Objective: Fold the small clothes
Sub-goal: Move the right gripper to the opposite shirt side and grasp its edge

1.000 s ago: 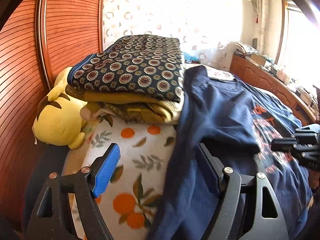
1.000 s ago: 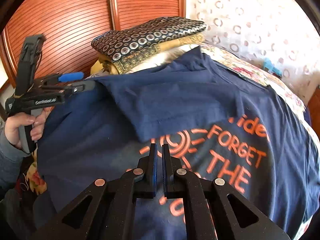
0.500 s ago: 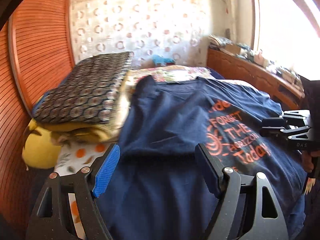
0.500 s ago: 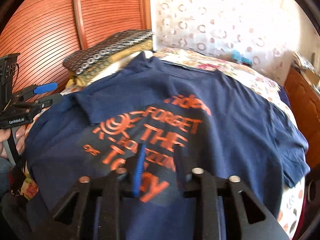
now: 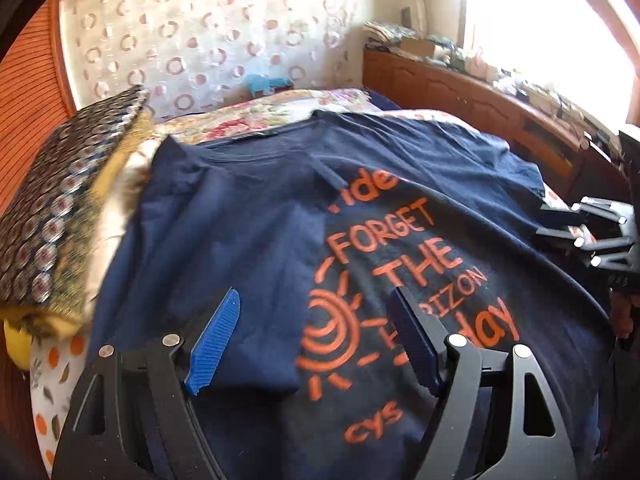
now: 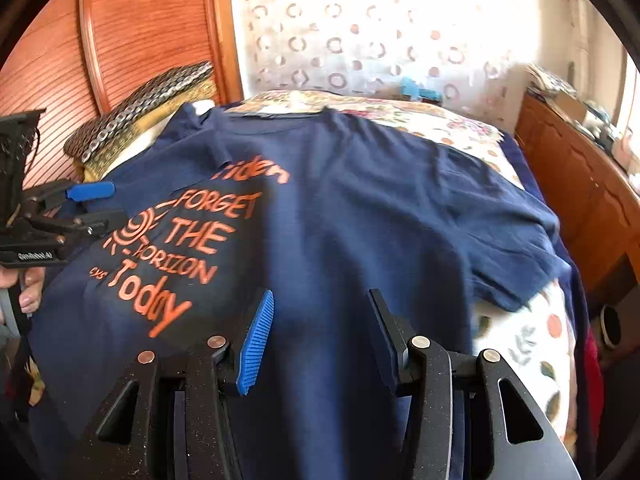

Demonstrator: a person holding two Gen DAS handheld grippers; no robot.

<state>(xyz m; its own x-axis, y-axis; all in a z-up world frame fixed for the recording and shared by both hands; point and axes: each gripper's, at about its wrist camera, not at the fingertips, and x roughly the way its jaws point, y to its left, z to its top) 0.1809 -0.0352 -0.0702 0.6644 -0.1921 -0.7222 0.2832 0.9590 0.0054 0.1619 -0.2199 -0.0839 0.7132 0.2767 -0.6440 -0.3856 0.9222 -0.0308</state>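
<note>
A navy T-shirt (image 5: 248, 216) with orange lettering lies spread on the bed, its left side folded in over the middle, right sleeve (image 6: 512, 248) flat. My left gripper (image 5: 316, 300) hovers open over the lower left part, nothing between its blue pads (image 5: 216, 340). In the right wrist view it shows at the left edge (image 6: 96, 204), held by a hand (image 6: 28, 292). My right gripper (image 6: 320, 300) is over the shirt's lower middle, jaws opening, only flat cloth beneath. It also shows at the right edge of the left wrist view (image 5: 560, 224).
A stack of folded patterned cloths (image 5: 60, 208) sits at the shirt's upper left, against the ribbed wooden headboard (image 6: 152, 32). A yellow plush toy (image 5: 16, 340) peeks below it. A wooden cabinet (image 5: 480, 96) runs along the bed's right side. Orange-print bedsheet (image 6: 532, 344) shows beside the sleeve.
Both grippers have swung to the right across the shirt. The right gripper's jaws went from shut to apart. The left gripper stayed open.
</note>
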